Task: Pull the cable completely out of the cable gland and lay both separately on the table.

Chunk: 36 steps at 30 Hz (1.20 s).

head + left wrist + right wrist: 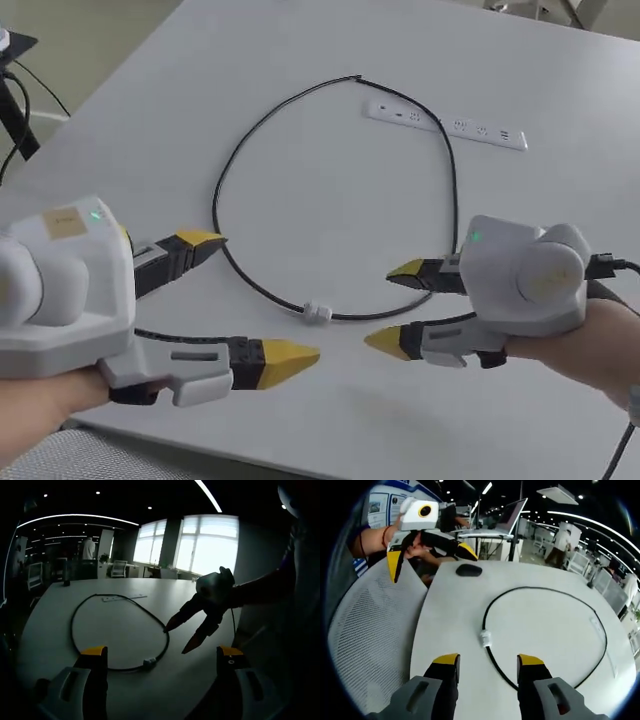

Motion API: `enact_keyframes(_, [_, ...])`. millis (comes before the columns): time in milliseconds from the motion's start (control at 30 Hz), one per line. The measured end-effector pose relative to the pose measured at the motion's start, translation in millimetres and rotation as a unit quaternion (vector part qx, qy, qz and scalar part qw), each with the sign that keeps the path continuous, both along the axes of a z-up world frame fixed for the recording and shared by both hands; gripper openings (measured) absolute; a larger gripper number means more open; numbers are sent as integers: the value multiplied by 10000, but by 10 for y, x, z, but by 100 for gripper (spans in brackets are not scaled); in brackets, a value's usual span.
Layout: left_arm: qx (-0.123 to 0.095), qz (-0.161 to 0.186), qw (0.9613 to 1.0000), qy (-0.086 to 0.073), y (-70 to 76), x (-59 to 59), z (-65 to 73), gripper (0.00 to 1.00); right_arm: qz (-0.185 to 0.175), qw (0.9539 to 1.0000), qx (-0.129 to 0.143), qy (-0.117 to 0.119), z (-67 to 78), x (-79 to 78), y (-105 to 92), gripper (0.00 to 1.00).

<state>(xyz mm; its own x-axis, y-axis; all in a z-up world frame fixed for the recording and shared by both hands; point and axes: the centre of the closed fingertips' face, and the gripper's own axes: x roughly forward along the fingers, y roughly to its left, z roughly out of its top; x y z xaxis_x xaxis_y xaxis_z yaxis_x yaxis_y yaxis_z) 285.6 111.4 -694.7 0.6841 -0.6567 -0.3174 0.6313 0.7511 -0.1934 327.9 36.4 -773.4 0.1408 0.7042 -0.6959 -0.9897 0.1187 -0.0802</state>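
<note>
Risk check: both grippers empty, jaws spread. Left gripper (pixel 262 297) and right gripper (pixel 384 308) flank white cable gland (pixel 316 312), threaded on looped black cable (pixel 225 170) near table's (pixel 400 420) front edge. If you grab cable alone, gland likely slides along it. If you pinch small gland off-centre, it may squirt free. Dragged loop could snag power strip (pixel 445 125) toward far edge.

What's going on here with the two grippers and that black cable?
A person holds a two-jaw gripper in each hand above a white table. The left gripper and the right gripper are both open and hold nothing. A black cable lies looped on the table, with the white cable gland on it, close to both grippers' tips. The gland is not yet pulled off. A white power strip lies at the far side.
</note>
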Motion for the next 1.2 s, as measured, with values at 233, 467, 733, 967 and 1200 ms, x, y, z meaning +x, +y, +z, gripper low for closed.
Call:
enact_keyframes(233, [-17, -7, 10000, -50, -3, 26, 12, 91, 298, 9993, -215, 76, -138, -17, 213, 39])
enact_keyframes(467, [-45, 19, 10000, -67, 19, 48, 11, 91, 482, 9976, -478, 105, -283, 8, 333, 28])
enact_keyframes(733, [-79, 28, 9999, -81, 16, 52, 12, 91, 575, 9951, -786, 150, -421, 41, 422, 21])
enact_keyframes(967, [-93, 43, 9999, -119, 36, 67, 41, 91, 619, 9936, -924, 190, -477, 45, 409, 18])
enact_keyframes(1200, [-97, 48, 9999, -123, 40, 80, 41, 91, 633, 9927, -1001, 226, -515, 44, 426, 14])
